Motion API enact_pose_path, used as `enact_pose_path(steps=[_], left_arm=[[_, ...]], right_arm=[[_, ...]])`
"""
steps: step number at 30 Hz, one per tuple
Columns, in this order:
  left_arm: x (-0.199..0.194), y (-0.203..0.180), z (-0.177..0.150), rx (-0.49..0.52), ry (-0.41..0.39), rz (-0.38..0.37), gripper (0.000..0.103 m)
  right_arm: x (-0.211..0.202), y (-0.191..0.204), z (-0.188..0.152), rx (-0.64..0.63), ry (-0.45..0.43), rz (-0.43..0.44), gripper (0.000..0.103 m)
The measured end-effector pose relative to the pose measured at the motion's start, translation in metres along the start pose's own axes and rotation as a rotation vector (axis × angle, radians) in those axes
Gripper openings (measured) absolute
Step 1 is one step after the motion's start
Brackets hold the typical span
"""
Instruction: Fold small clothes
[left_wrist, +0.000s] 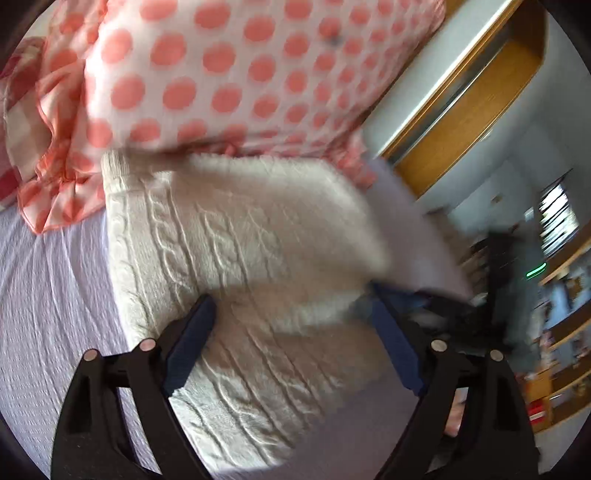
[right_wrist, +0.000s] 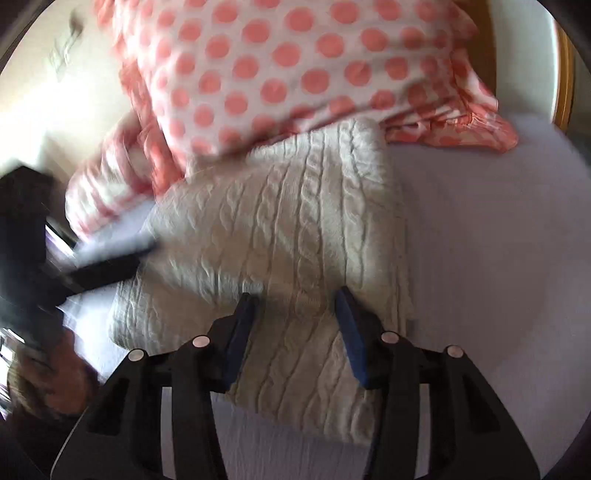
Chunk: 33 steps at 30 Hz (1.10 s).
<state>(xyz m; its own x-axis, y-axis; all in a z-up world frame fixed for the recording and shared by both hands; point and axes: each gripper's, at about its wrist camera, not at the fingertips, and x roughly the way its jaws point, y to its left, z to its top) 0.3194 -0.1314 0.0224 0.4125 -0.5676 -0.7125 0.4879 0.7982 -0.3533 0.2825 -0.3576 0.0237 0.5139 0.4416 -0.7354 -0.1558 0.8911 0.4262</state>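
A cream cable-knit sweater (left_wrist: 236, 236) lies folded on a pale lilac bed sheet (left_wrist: 48, 295); it also shows in the right wrist view (right_wrist: 280, 229). My left gripper (left_wrist: 291, 306) is open, its blue-padded fingers spread above the sweater's near part, and it holds nothing. My right gripper (right_wrist: 295, 299) is open too, its fingers spread over the sweater's near edge, empty. The left gripper shows as a dark blurred shape at the left of the right wrist view (right_wrist: 107, 258).
A white pillow with coral polka dots (left_wrist: 236, 70) lies just behind the sweater, touching its far edge; it also shows in the right wrist view (right_wrist: 295, 66). A wooden bed frame (left_wrist: 465, 110) and shelves (left_wrist: 565, 295) are at the right. Bare sheet (right_wrist: 491, 258) lies right of the sweater.
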Motion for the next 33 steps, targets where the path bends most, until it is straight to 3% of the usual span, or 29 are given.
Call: enact_pose_path(steps=[2, 4, 5, 6, 7, 10, 12, 16, 20, 22, 23, 24, 28, 33], left_arm=[[-0.012, -0.009, -0.003, 0.031, -0.012, 0.022, 0.085], [-0.034, -0.005, -0.006, 0.024, -0.061, -0.018, 0.085], [-0.049, 0.002, -0.008, 0.005, -0.101, -0.016, 0.085], [-0.057, 0.011, -0.008, -0.018, -0.117, 0.005, 0.087], [-0.061, 0.026, -0.008, -0.058, -0.112, 0.019, 0.088], [-0.048, 0.063, -0.007, -0.176, -0.026, 0.004, 0.088], [-0.031, 0.084, -0.011, -0.264, 0.042, -0.062, 0.087], [-0.007, 0.101, -0.013, -0.339, 0.084, -0.123, 0.087], [0.003, 0.098, -0.008, -0.346, 0.083, -0.143, 0.087], [0.01, 0.096, -0.003, -0.35, 0.076, -0.15, 0.084], [0.011, 0.095, -0.002, -0.353, 0.076, -0.155, 0.079], [0.012, 0.094, 0.0, -0.356, 0.068, -0.148, 0.074], [0.007, 0.091, 0.004, -0.338, 0.038, -0.129, 0.042], [-0.05, 0.101, -0.014, -0.296, -0.026, -0.105, 0.04]], right_arm=[[-0.008, -0.004, 0.007, 0.058, 0.005, 0.044, 0.048], [-0.027, -0.005, 0.016, 0.069, -0.049, 0.049, 0.066], [-0.034, -0.007, 0.019, 0.073, -0.071, 0.041, 0.088], [-0.037, -0.014, 0.023, 0.085, -0.084, 0.026, 0.097], [-0.034, -0.024, 0.027, 0.111, -0.07, 0.015, 0.097], [-0.017, -0.039, 0.031, 0.197, -0.002, 0.089, 0.097], [-0.004, -0.043, 0.031, 0.229, 0.031, 0.115, 0.096], [0.012, -0.048, 0.031, 0.248, 0.068, 0.126, 0.095], [0.016, -0.055, 0.029, 0.264, 0.072, 0.186, 0.086], [0.018, -0.057, 0.028, 0.268, 0.066, 0.224, 0.071], [0.021, -0.059, 0.026, 0.269, 0.069, 0.245, 0.053], [0.023, -0.06, 0.024, 0.281, 0.072, 0.27, 0.046], [0.023, -0.059, 0.015, 0.335, 0.048, 0.354, 0.038], [0.009, -0.004, 0.015, 0.237, 0.015, 0.462, 0.034]])
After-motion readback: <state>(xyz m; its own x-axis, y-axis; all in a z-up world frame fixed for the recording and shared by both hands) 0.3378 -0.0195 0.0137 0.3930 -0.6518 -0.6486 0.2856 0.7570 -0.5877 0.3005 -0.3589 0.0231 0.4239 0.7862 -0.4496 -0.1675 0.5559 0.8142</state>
